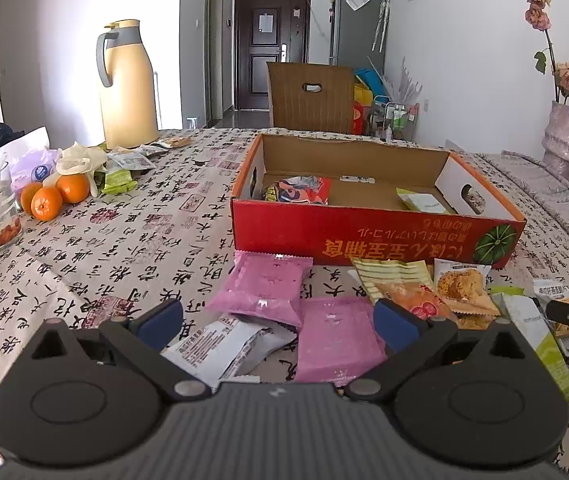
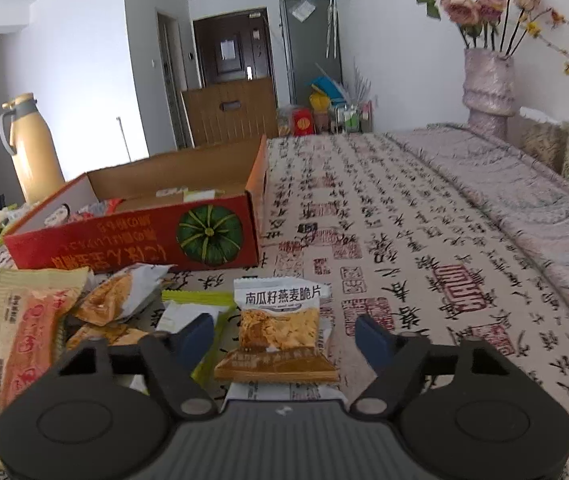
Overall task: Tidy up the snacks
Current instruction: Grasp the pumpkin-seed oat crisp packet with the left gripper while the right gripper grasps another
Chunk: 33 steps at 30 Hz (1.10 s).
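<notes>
Right hand-held gripper: your jaws stand apart, astride the oat packet, not pinching.
Left hand-held gripper: wide, empty.
Risk: closing high could crush the crisps.

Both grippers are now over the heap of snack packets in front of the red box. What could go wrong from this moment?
1. The right gripper straddles the oat crisp packet, which lies on other wrappers; closing might pinch those too.
2. The left gripper is open over overlapping pink packets; it might lift two, or one may slip.
</notes>
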Tool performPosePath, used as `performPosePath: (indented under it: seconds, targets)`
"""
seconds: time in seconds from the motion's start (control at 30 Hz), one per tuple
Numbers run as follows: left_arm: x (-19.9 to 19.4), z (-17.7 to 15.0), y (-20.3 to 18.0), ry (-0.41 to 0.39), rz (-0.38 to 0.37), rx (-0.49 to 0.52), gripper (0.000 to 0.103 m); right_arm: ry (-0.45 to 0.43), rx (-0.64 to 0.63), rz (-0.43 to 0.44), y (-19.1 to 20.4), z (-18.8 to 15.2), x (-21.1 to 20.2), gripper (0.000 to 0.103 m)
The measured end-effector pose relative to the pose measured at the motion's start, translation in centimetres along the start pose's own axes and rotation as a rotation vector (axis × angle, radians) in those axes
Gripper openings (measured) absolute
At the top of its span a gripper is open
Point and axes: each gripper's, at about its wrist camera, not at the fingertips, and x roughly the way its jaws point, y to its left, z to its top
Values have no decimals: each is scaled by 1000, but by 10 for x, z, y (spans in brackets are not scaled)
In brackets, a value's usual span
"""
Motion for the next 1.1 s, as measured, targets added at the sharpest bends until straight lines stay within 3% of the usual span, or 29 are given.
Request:
performPosePath:
  seconds: [0.07, 0.13, 0.47, 0.67, 1.1]
  targets:
    - [1, 0, 1, 3, 3, -1, 103, 16, 7, 7, -1, 0, 6, 46]
    - [1, -1, 3, 6, 5, -5, 103, 10, 24, 20, -3, 0, 6, 41]
    - [3, -8, 6, 51, -3, 1, 103, -101, 66, 18, -6, -3, -25, 40]
    - [1, -24, 10, 93, -1, 7, 103, -111, 72, 30, -1, -13, -38, 40]
    - [-13, -37, 45, 95, 31, -40, 103, -128, 68, 15, 13, -30, -65, 40]
